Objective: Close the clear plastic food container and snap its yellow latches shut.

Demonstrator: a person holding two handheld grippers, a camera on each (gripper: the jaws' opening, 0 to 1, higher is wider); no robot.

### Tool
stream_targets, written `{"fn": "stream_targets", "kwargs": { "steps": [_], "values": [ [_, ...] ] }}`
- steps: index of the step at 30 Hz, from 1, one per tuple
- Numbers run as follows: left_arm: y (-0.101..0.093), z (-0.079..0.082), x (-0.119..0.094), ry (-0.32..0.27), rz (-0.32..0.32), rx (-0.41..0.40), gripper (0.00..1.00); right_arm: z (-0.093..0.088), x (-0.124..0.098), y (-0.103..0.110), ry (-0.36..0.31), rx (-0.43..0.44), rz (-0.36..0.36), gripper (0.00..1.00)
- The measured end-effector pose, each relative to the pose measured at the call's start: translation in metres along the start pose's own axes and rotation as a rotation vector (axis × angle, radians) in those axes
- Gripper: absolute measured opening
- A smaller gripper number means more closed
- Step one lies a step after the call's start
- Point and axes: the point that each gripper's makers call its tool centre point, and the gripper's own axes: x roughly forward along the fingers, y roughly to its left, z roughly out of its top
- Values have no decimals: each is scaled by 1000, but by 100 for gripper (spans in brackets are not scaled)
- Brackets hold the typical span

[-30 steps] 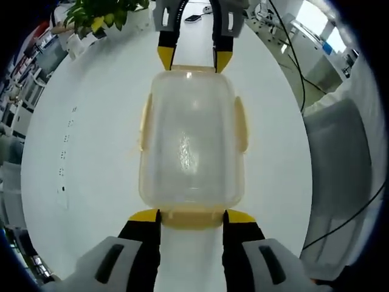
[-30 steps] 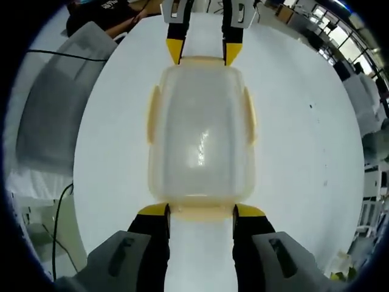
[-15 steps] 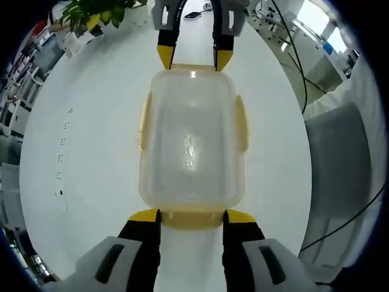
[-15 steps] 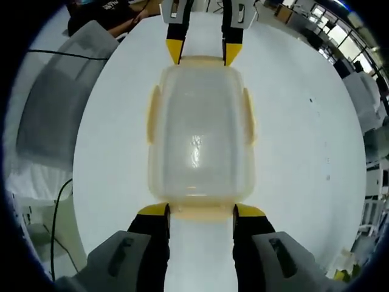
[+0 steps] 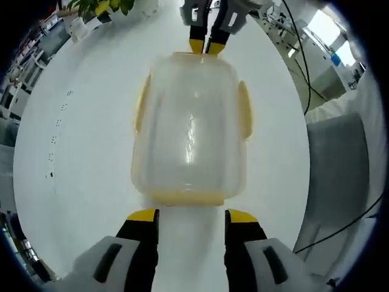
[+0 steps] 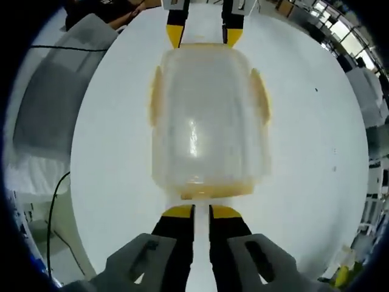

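A clear plastic container (image 5: pixel 189 131) with its lid on sits on a round white table (image 5: pixel 79 152), between two handheld grippers that face each other from its two short ends. In the left gripper view, the left gripper (image 5: pixel 191 215) rises from the bottom with its yellow-tipped jaws spread wide, holding nothing; the tips sit just short of the container's near yellow latch (image 5: pixel 189 198), apart from it. At the far end in that view, the right gripper (image 5: pixel 204 47) appears with its jaws nearly together, the tips at the far edge of the lid. In the right gripper view, the right gripper (image 6: pixel 202 211) has its jaws drawn almost closed with a thin gap, grasping nothing, just below the near latch (image 6: pixel 213 191). The left gripper (image 6: pixel 202 34) shows at the top of that view, jaws wide apart at the far end of the container (image 6: pixel 206 118). The left gripper view shows a potted plant (image 5: pixel 100 6) at the table's far edge; the right gripper view shows a person's dark sleeve (image 6: pixel 106 6) beyond the table (image 6: pixel 316 152). Yellow side latches (image 5: pixel 244 118) lie flat along both long sides.
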Motion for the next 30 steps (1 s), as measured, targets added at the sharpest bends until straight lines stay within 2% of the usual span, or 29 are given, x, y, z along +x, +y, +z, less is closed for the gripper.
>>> {"fn": "stream_targets", "kwargs": {
  "steps": [2, 3, 4, 8, 12, 14, 17, 18, 20, 22, 23, 24, 26, 30],
  "values": [
    [2, -12, 1, 15, 17, -42, 46, -5, 3, 7, -31, 113, 46, 28],
    [3, -16, 0, 13, 23, -69, 48, -7, 1, 8, -40, 135, 58, 34],
    [4, -19, -2, 0, 29, -109, 48, -10, -1, 6, -46, 141, 50, 36],
    [0, -13, -13, -106, 1, -265, 48, -11, -15, -8, -86, 177, -6, 26],
    [7, -10, -25, -155, 28, -322, 46, -3, -27, -17, -142, 241, -30, 31],
    [4, -6, -28, -186, 12, -383, 46, 2, -33, -19, -163, 254, -37, 32],
    [0, 1, -35, -234, -27, -530, 46, 8, -39, -21, -174, 269, -42, 37],
    [1, 3, -36, -252, -34, -568, 46, 7, -42, -21, -165, 314, -38, 39],
    [-1, 8, -39, -296, -84, -766, 46, 4, -45, -23, -148, 412, -42, 42],
    [-5, 17, -42, -359, -172, -942, 49, 8, -50, -33, -181, 504, -58, 44],
    [-4, 21, -43, -393, -194, -983, 50, 10, -52, -32, -198, 557, -44, 43],
    [-3, 24, -45, -422, -211, -1044, 50, 14, -56, -31, -227, 654, -7, 43],
    [-1, 28, -45, -454, -221, -1095, 47, 25, -63, -29, -294, 783, 62, 44],
    [-1, 38, -44, -498, -258, -1214, 45, 42, -70, -31, -395, 956, 133, 45]
  ]
}}
